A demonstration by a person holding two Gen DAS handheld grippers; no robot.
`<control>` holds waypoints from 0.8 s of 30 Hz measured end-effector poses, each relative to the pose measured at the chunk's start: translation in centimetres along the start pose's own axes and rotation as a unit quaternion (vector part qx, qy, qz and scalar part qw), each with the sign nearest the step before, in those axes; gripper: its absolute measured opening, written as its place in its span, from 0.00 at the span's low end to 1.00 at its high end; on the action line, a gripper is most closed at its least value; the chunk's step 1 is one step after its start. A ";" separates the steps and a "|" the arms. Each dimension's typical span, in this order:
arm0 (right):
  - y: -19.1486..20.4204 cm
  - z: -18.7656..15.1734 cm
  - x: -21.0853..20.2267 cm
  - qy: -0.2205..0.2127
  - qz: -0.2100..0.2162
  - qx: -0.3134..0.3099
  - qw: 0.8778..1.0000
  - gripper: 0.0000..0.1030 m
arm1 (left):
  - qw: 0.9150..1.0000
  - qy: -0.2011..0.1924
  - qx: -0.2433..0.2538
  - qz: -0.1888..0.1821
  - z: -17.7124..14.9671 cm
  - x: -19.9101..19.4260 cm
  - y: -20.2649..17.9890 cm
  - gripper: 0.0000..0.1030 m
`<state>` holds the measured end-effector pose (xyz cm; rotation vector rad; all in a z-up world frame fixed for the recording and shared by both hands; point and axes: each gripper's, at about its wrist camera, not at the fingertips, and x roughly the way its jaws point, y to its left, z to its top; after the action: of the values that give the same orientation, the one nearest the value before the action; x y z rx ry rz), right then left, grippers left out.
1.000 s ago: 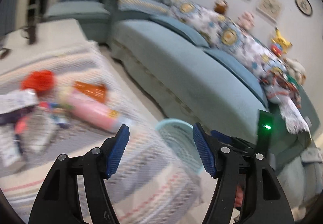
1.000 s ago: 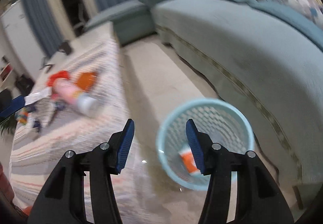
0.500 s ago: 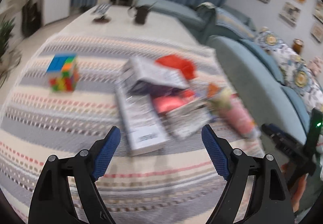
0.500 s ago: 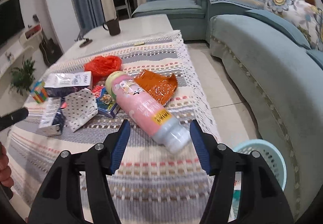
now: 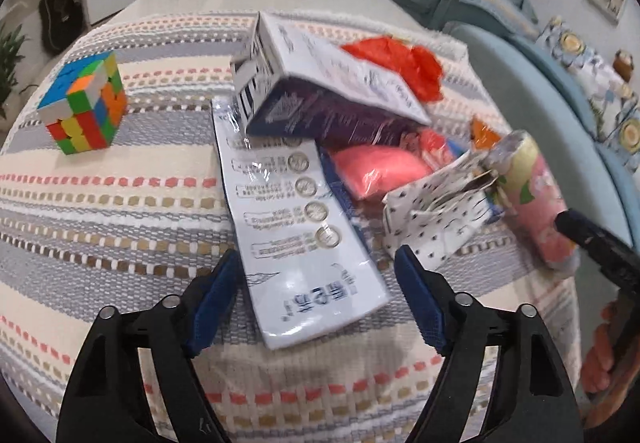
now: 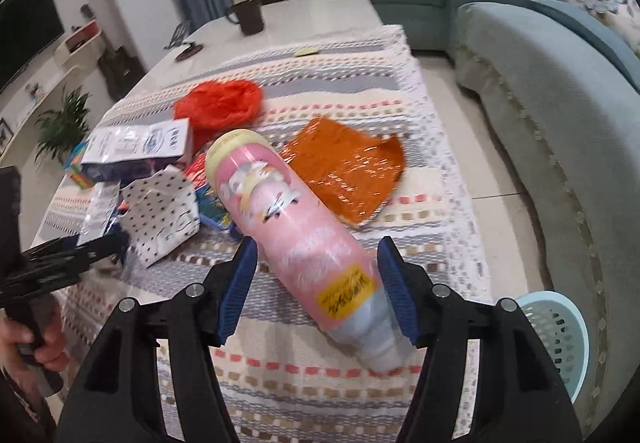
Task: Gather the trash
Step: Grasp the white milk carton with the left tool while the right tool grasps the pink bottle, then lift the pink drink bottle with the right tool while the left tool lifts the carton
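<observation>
The striped tablecloth [image 6: 420,147] carries the trash pile; a pale blue basket [image 6: 560,327] stands on the floor beside it; the right gripper [image 6: 318,289] straddles the pink bottle [image 6: 304,239], jaws apart; the left gripper [image 5: 316,301], closing but still unclamped, flanks the white flat packet [image 5: 296,227].

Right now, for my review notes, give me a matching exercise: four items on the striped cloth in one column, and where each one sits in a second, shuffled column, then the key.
Items
1. pink cylindrical bottle
2. multicoloured puzzle cube
3. crumpled orange foil wrapper
4. long flat white packet

Places
A. standing apart from the pile, on bare striped cloth
B. lying between the right gripper fingers
C. flat on the cloth on the sofa side of the bottle
D. reaching between the left gripper fingers

Pairs: 1-B, 2-A, 3-C, 4-D
</observation>
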<state>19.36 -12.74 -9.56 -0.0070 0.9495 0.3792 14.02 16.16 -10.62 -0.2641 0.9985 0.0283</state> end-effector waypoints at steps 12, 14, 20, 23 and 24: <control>2.2 0.5 2.1 0.036 -0.045 -0.038 0.998 0.70 | 0.999 -0.015 0.009 -0.035 -2.7 -3.6 2.6 0.53; 2.4 0.3 1.9 0.034 -0.044 -0.031 0.998 0.72 | 0.999 -0.013 0.007 -0.043 -3.5 -4.3 3.1 0.53; 4.0 0.3 1.8 0.057 -0.075 -0.052 0.994 0.72 | 0.998 -0.002 0.019 -0.052 -6.5 -6.6 3.7 0.53; 4.8 0.3 2.2 0.070 -0.105 -0.067 0.990 0.68 | 0.998 -0.004 0.013 -0.062 -7.4 -7.8 3.8 0.53; 5.3 0.3 2.2 0.073 -0.125 -0.079 0.986 0.65 | 0.998 -0.007 0.012 -0.063 -7.6 -8.1 3.9 0.53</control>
<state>18.99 -7.02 -10.28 -0.2991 1.0469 0.2225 2.72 18.94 -8.55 -0.3048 0.9670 -0.0959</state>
